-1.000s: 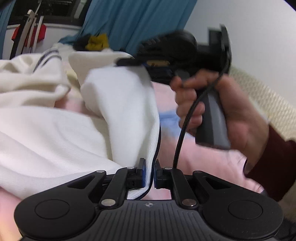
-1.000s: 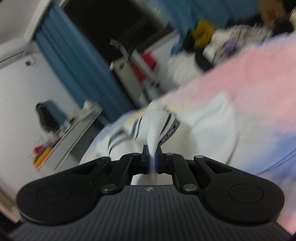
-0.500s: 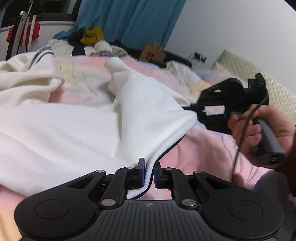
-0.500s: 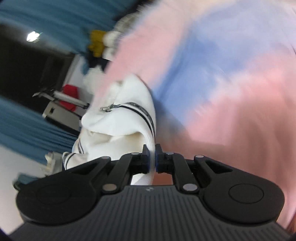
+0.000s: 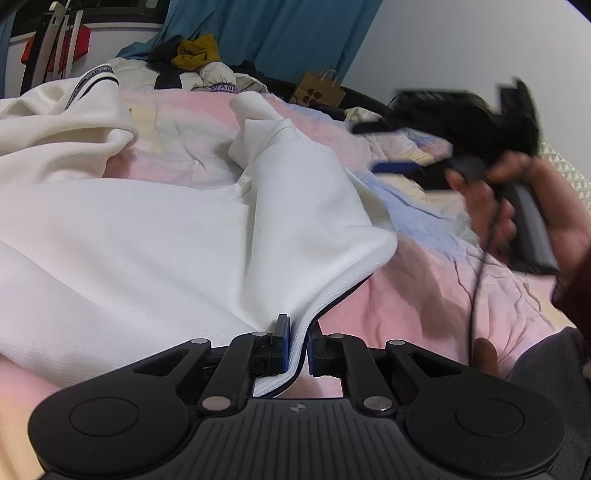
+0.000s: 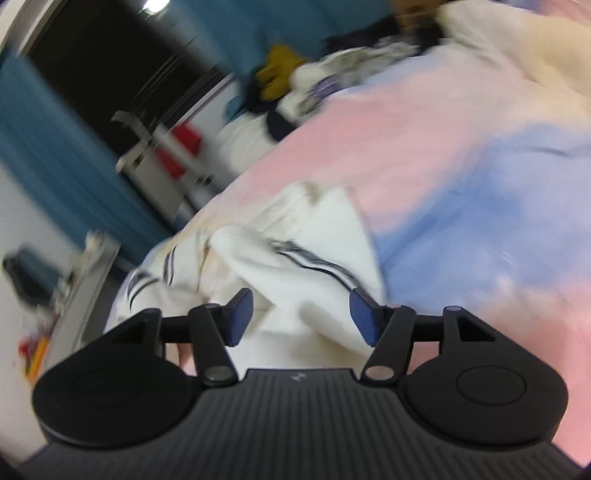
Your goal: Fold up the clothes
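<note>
A white garment (image 5: pixel 147 236) with dark-striped trim lies spread over the pink and blue bedspread (image 5: pixel 424 302). My left gripper (image 5: pixel 297 345) is shut on its dark-edged hem, low in the left wrist view. To the right, a hand holds my right gripper (image 5: pixel 391 147), blurred above the bed and off the cloth. In the right wrist view the right gripper (image 6: pixel 299 314) has its jaws opening, blue pads spread wide. The white garment (image 6: pixel 295 266) lies below and beyond the pads and they do not press on it.
A heap of other clothes (image 5: pixel 199 62) and a brown paper bag (image 5: pixel 319 90) sit at the far end of the bed. Blue curtains (image 5: pixel 266 33) hang behind. A white rack with red parts (image 6: pixel 166 147) and a cluttered desk (image 6: pixel 70 295) stand at the left.
The right gripper let go of the white garment and its jaws spread apart. It swung across and now hovers off the cloth. The left gripper kept its hold on the hem.
</note>
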{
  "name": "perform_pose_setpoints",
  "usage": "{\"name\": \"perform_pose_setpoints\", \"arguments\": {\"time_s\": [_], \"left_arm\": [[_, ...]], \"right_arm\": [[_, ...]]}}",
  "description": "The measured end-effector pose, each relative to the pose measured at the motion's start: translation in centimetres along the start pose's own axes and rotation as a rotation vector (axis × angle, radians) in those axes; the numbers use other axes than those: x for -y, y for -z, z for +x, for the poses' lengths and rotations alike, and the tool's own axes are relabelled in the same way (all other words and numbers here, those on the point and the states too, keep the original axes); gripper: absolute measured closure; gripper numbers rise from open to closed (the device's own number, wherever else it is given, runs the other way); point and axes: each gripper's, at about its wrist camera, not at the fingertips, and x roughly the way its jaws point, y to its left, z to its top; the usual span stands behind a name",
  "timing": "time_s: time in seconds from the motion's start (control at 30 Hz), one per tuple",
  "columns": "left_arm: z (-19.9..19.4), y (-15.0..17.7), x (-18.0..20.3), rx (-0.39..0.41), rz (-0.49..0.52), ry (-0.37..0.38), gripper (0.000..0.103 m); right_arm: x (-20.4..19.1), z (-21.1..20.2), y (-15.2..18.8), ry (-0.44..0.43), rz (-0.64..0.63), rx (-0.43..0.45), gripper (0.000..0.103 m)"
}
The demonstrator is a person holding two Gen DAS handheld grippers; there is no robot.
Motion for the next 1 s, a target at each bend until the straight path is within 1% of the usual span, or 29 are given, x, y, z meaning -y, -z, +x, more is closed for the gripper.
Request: {"name": "perform_pose_setpoints", "arguments": {"time_s": [0.1, 0.2, 0.23, 0.27, 0.33, 0.37, 0.43, 0.47, 0.5, 0.53, 0.57, 0.63, 0.67, 0.83, 0.93, 1.0], "left_arm": [[0.5, -0.1, -0.3, -0.006, -0.006, 0.002, 0.093], [0.9, -0.2, -0.4, -0.013, -0.008, 0.003, 0.093], [1.0, -0.2, -0.4, -0.015, -0.006, 0.002, 0.093], [1.0, -0.2, -0.3, -0.016, -0.004, 0.003, 0.093], [1.1, -0.2, -0.3, -0.014, -0.004, 0.007, 0.093], [1.1, -0.3, -0.3, -0.013, -0.005, 0.009, 0.093], [1.2, -0.4, -0.4, -0.010, -0.008, 0.014, 0.093], [1.2, -0.5, -0.4, -0.007, -0.011, 0.017, 0.093], [1.2, -0.6, -0.4, -0.002, -0.010, 0.020, 0.093], [1.2, -0.6, -0.4, 0.001, -0.008, 0.023, 0.093], [1.2, -0.6, -0.3, 0.004, -0.005, 0.026, 0.093], [1.0, -0.4, -0.2, 0.014, 0.002, 0.039, 0.092], [0.8, -0.4, -0.1, 0.023, 0.005, 0.047, 0.092], [0.5, -0.5, 0.2, 0.051, 0.007, 0.063, 0.090], [0.1, -0.6, 0.4, 0.081, 0.006, 0.079, 0.088], [-0.5, -0.7, 0.6, 0.111, 0.010, 0.090, 0.086]], "right_arm": [[-1.5, 3.2, -1.0, -0.035, -0.102, -0.050, 0.041], [-3.5, 6.0, -1.0, -0.044, -0.257, -0.110, 0.041], [-4.1, 6.7, -1.0, -0.042, -0.318, -0.118, 0.043], [-4.7, 7.3, -0.9, -0.019, -0.376, -0.112, 0.043], [-4.9, 8.4, -1.0, 0.048, -0.423, -0.088, 0.043], [-4.5, 8.7, -1.1, 0.072, -0.412, -0.067, 0.043], [-2.8, 9.5, -1.5, 0.072, -0.336, -0.075, 0.044], [-1.8, 9.7, -1.7, 0.063, -0.284, -0.090, 0.055], [-1.1, 9.7, -2.0, 0.061, -0.242, -0.082, 0.063], [-0.4, 9.7, -2.3, 0.061, -0.200, -0.073, 0.079], [0.2, 9.2, -2.7, 0.059, -0.164, -0.054, 0.088], [0.9, 7.3, -3.8, 0.054, -0.117, 0.022, 0.090], [1.2, 6.4, -4.3, 0.051, -0.094, 0.059, 0.094], [3.9, 1.4, -6.7, 0.047, 0.051, 0.265, 0.095], [7.1, -1.1, -7.4, 0.088, 0.172, 0.356, 0.096], [10.0, -2.4, -7.1, 0.126, 0.268, 0.383, 0.096]]}}
